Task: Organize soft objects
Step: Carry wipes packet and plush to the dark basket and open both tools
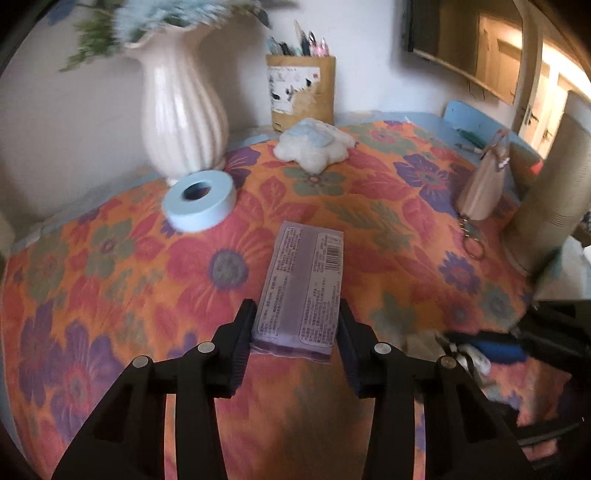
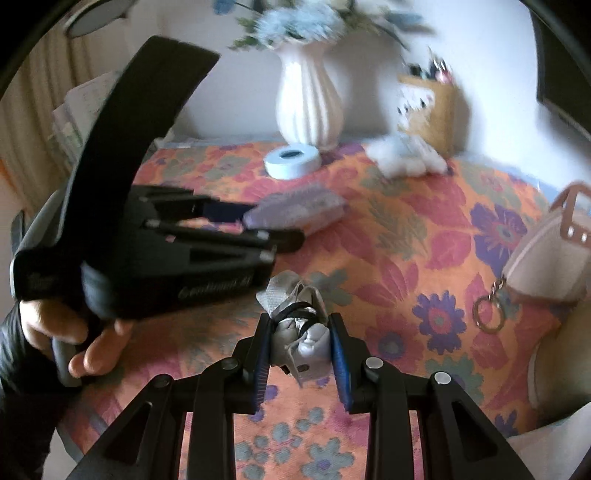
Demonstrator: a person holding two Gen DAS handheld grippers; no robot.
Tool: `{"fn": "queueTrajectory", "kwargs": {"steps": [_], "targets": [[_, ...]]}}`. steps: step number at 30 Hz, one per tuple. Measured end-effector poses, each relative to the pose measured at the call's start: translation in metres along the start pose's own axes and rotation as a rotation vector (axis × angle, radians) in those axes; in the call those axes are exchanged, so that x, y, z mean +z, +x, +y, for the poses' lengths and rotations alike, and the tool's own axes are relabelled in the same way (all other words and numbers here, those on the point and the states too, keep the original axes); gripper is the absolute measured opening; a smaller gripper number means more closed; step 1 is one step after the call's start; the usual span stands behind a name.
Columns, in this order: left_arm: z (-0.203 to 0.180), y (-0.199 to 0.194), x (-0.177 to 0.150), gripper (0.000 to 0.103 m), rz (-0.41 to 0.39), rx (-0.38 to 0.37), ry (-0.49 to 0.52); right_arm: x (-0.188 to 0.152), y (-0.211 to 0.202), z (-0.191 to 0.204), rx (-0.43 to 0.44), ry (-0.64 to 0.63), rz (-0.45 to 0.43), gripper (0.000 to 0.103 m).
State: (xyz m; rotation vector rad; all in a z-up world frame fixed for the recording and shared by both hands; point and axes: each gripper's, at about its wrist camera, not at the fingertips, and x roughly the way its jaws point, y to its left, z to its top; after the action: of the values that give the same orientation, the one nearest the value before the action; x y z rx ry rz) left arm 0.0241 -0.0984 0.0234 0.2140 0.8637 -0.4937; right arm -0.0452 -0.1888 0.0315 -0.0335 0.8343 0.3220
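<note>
My left gripper (image 1: 297, 325) clamps the purple pack (image 1: 303, 284); my right gripper (image 2: 299, 345) squeezes a grey bundle (image 2: 299, 332). Neither is placed yet, I judge, and the plush (image 1: 314, 146) far ahead of my left jaws waits untouched.

Above the vase (image 1: 184, 110), blurred flowers (image 1: 147, 18) are running off the frame's top edge; package print (image 1: 295, 291) is staying unreadable.

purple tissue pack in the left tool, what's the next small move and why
Probably carry the purple tissue pack forward and set it beside the white plush near the back. The left tool already clamps its near end, and the floral cloth ahead is open. The right tool is busy gripping a grey bundle, so it can't help.
</note>
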Motion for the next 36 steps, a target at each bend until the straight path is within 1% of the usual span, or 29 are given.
{"fn": "queueTrajectory", "kwargs": {"steps": [2, 4, 6, 8, 10, 12, 13, 14, 15, 17, 20, 23, 25, 27, 29, 32, 34, 36], "targets": [[0.003, -0.016, -0.012, 0.039, -0.010, 0.012, -0.033, -0.001, -0.005, 0.006, -0.003, -0.026, -0.023, 0.029], [0.008, -0.028, -0.022, 0.039, -0.017, 0.007, -0.065, -0.003, -0.009, 0.011, -0.014, -0.043, -0.032, 0.029], [0.011, -0.042, -0.033, 0.039, -0.020, 0.001, -0.089, -0.006, -0.014, 0.011, -0.016, -0.028, -0.039, 0.029], [0.010, -0.055, -0.043, 0.039, -0.010, -0.032, -0.095, -0.012, -0.020, 0.011, -0.025, -0.007, -0.038, 0.029], [0.004, -0.066, -0.051, 0.039, -0.021, -0.052, -0.093, -0.020, -0.028, 0.012, -0.042, 0.000, -0.038, 0.029], [-0.004, -0.077, -0.057, 0.039, -0.029, -0.075, -0.094, -0.029, -0.039, 0.012, -0.008, 0.026, -0.054, 0.029], [-0.007, -0.081, -0.059, 0.039, -0.033, -0.083, -0.093, -0.038, -0.043, 0.011, 0.029, 0.061, -0.048, 0.029], [-0.011, -0.084, -0.060, 0.039, -0.039, -0.092, -0.086, -0.042, -0.046, 0.011, 0.040, 0.078, -0.039, 0.029], [-0.019, -0.091, -0.061, 0.039, -0.049, -0.096, -0.071, -0.047, -0.048, 0.011, 0.043, 0.094, -0.028, 0.029], [-0.031, -0.100, -0.061, 0.039, -0.063, -0.100, -0.050, -0.055, -0.061, 0.012, 0.041, 0.103, -0.035, 0.029], [-0.056, -0.121, -0.058, 0.039, -0.097, -0.131, -0.011, -0.056, -0.095, 0.009, 0.041, 0.119, -0.099, 0.029], [-0.084, -0.142, -0.053, 0.039, -0.146, -0.123, 0.054, -0.054, -0.134, -0.002, 0.044, 0.156, -0.171, 0.029], [-0.107, -0.154, -0.050, 0.039, -0.178, -0.119, 0.105, -0.055, -0.161, -0.011, 0.019, 0.173, -0.227, 0.029], [-0.129, -0.163, -0.045, 0.039, -0.210, -0.137, 0.137, -0.059, -0.183, -0.021, 0.000, 0.194, -0.270, 0.029], [-0.148, -0.168, -0.039, 0.039, -0.228, -0.156, 0.153, -0.064, -0.201, -0.035, -0.014, 0.226, -0.301, 0.029], [-0.181, -0.170, -0.025, 0.039, -0.249, -0.169, 0.195, -0.073, -0.221, -0.069, 0.002, 0.352, -0.300, 0.029], [-0.203, -0.169, -0.013, 0.039, -0.252, -0.188, 0.220, -0.080, -0.234, -0.093, 0.019, 0.422, -0.326, 0.029], [-0.227, -0.168, 0.002, 0.039, -0.254, -0.217, 0.246, -0.089, -0.250, -0.118, -0.007, 0.482, -0.365, 0.029]]}}
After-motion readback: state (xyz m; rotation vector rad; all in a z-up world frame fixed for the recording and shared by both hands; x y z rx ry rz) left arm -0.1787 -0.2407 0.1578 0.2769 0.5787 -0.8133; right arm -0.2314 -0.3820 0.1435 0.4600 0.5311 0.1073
